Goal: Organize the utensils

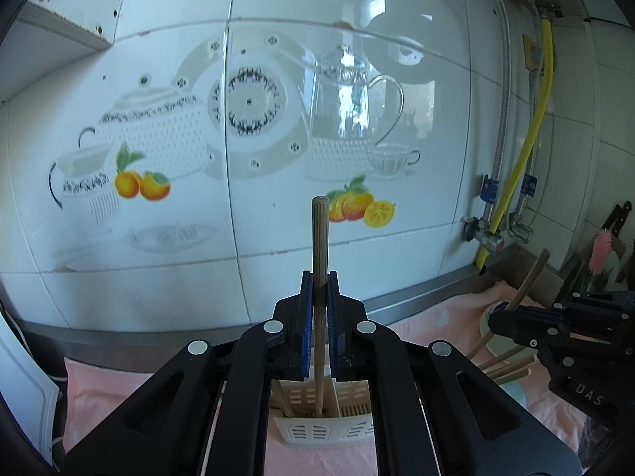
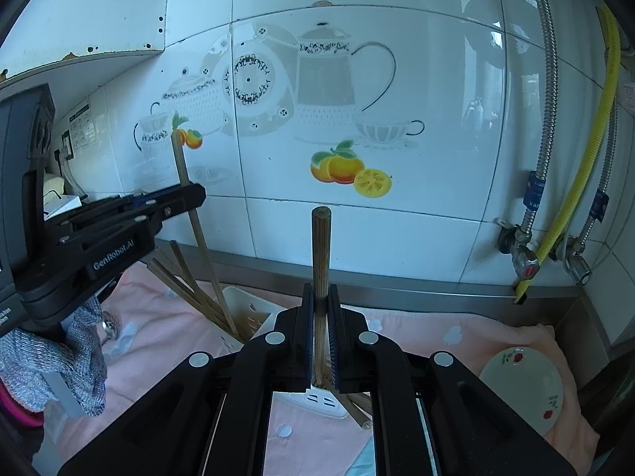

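Both grippers are busy here, each clamped on a wooden chopstick. In the left wrist view, the left gripper [image 1: 320, 289] has its blue-padded jaws pinched narrow on an upright chopstick [image 1: 320, 246], gripping it partway up. Its blunt top pokes up toward twelve o'clock in front of the tiled wall [image 1: 278, 238]. Its lower end runs down between the jaws into the white slotted utensil holder [image 1: 317, 430] at six o'clock, just under the gripper. Another stick leans in the left compartment beside it.

Over at three o'clock in that same view sits the right gripper [image 1: 512, 313], holding a tilted stick that leans up toward one o'clock. Loose chopsticks [image 1: 508, 369] fan out just below it, with a plate rim [image 1: 486, 329] behind them.

The right wrist view tells the same story from the other side. The right gripper [image 2: 320, 305] is closed narrow on its own chopstick [image 2: 320, 254], which stands upright, top end at twelve o'clock. Its lower end reaches down by a white slotted piece [image 2: 321, 398] at six o'clock, with more stick ends lying just to the right of that.

At nine o'clock the left gripper [image 2: 194, 194] holds its long stick [image 2: 190, 206] tilted, the lower end dropping into the white holder [image 2: 246, 317], where several other sticks lean out toward ten o'clock. A grey knit glove [image 2: 75, 357] covers the hand at eight o'clock. A floral plate [image 2: 524, 384] rests at four o'clock on the pink cloth [image 2: 436, 325].
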`<action>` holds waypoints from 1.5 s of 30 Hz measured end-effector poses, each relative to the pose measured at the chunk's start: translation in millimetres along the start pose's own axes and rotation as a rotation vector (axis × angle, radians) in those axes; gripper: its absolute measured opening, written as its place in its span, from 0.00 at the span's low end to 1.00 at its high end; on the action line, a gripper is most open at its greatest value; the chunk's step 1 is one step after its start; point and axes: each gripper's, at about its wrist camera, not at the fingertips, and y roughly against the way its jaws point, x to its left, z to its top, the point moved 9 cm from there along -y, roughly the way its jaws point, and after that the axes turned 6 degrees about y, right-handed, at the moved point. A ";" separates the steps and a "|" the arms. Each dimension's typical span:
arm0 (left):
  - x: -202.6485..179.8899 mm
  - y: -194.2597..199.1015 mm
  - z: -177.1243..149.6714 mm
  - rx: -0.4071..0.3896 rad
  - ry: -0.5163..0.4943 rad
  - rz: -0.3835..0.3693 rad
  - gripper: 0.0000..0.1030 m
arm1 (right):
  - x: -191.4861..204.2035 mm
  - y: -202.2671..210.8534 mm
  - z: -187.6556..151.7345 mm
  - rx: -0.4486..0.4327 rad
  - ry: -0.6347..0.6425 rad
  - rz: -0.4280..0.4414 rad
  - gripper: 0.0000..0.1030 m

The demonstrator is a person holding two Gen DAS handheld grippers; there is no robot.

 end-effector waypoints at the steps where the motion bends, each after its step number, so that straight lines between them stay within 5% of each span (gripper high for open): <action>1: 0.4 -1.5 -2.3 0.006 0.002 -0.001 0.05 | 0.4 -0.4 -1.3 0.003 -0.001 0.000 0.06; 21: 5.5 -11.4 -24.3 0.067 0.000 0.005 0.06 | 2.5 -9.1 -15.2 0.039 -0.004 -0.001 0.07; 27: 4.0 -4.6 -23.1 0.060 -0.008 0.005 0.07 | 1.9 -3.8 -13.6 0.027 -0.007 -0.009 0.24; 32: 7.3 5.5 -20.2 0.044 -0.006 0.018 0.25 | 1.1 2.4 -12.7 0.020 -0.006 -0.019 0.32; 36: 9.9 13.8 -20.2 0.037 -0.004 0.024 0.28 | 0.2 8.2 -12.8 0.015 -0.007 -0.030 0.39; 45: 17.3 36.8 -24.0 0.010 -0.005 0.042 0.53 | -0.7 23.6 -14.8 -0.003 -0.002 -0.056 0.55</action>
